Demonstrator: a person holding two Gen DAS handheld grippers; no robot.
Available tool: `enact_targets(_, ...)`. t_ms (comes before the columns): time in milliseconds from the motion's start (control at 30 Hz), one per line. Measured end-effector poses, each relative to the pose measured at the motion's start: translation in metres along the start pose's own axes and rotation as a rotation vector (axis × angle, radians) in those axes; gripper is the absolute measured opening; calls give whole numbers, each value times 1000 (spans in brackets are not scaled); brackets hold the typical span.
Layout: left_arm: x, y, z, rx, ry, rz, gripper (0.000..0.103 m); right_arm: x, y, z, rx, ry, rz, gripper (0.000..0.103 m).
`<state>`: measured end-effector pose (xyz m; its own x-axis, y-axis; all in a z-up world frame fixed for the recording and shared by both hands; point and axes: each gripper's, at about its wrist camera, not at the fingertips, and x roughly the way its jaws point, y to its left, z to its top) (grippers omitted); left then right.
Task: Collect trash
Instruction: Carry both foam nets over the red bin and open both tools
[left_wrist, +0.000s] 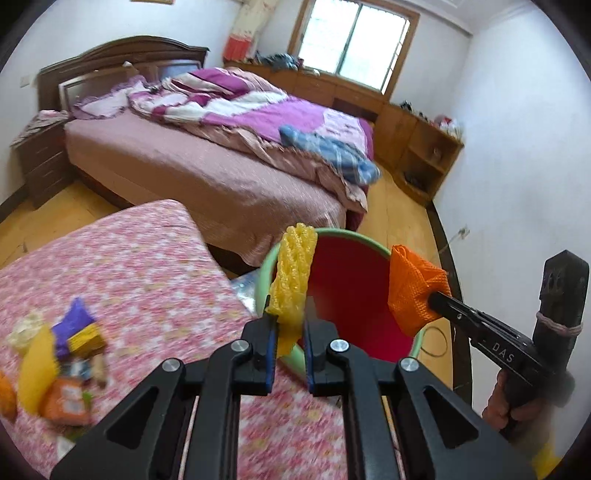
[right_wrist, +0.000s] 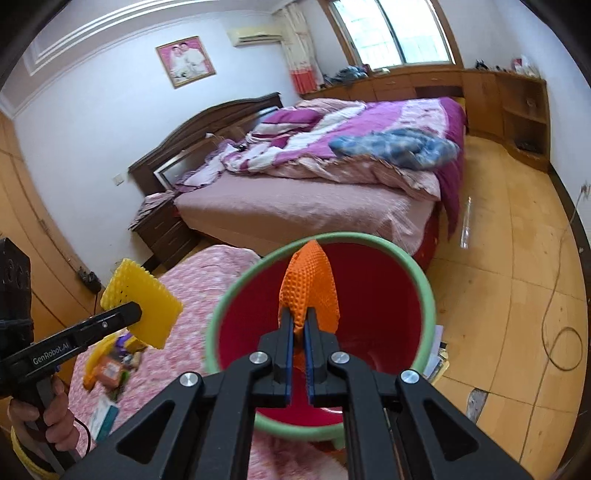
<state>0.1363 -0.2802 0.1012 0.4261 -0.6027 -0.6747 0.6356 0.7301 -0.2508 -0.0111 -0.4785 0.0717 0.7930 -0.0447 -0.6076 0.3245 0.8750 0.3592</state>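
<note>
left gripper (left_wrist: 290, 317) clenched on a strip of yellow foam netting (left_wrist: 293, 273); the netting stands up from the fingertips and reaches the near-left rim of the bin (left_wrist: 365, 242). in the right wrist view the same netting shows flat and square, out to the left of the bin and above the table.

right gripper (right_wrist: 298, 321) clamped on a piece of orange foam netting (right_wrist: 310, 288); the piece rises to a point in front of the bin's open mouth. from the left wrist view the orange piece sits at the bin's right rim, over the edge.

bin: red inside, pale green rim, mouth tilted toward both cameras, just beside the table edge.

table (left_wrist: 140, 258) covered in a pink floral cloth. on its left part, a blurred heap of remaining trash (left_wrist: 62, 365): yellow, purple and orange wrappers, exact items hard to tell. a small white-and-teal box (right_wrist: 103, 417) lies on the cloth near the left hand (right_wrist: 44, 410).

beyond the bin: a bed (left_wrist: 207, 173) with a purple and pink quilt and a blue garment (left_wrist: 332, 155) on it. wooden floor, cable (right_wrist: 565, 347) looped on it at right.
</note>
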Motion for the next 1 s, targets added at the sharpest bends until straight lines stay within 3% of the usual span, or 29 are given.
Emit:
enact_targets(267,66,-19,-1,46,89,2,11,33,-25,-1,16,40,-18,7)
enact_targets(433,83,-24,-3,67,117,11,15,41,-29,-2,19,24,-26,12)
enact_targets(500,85,-24,-4,70,120,28,30,39,-29,-2,20,10,-22,21)
enact_targets(567,86,-23,-4,71,111,47,37,37,-28,-2,20,-5,-16,28)
enact_targets(1000,69,-10,3,10,73,65,37,23,-15,5,12,-46,7,43)
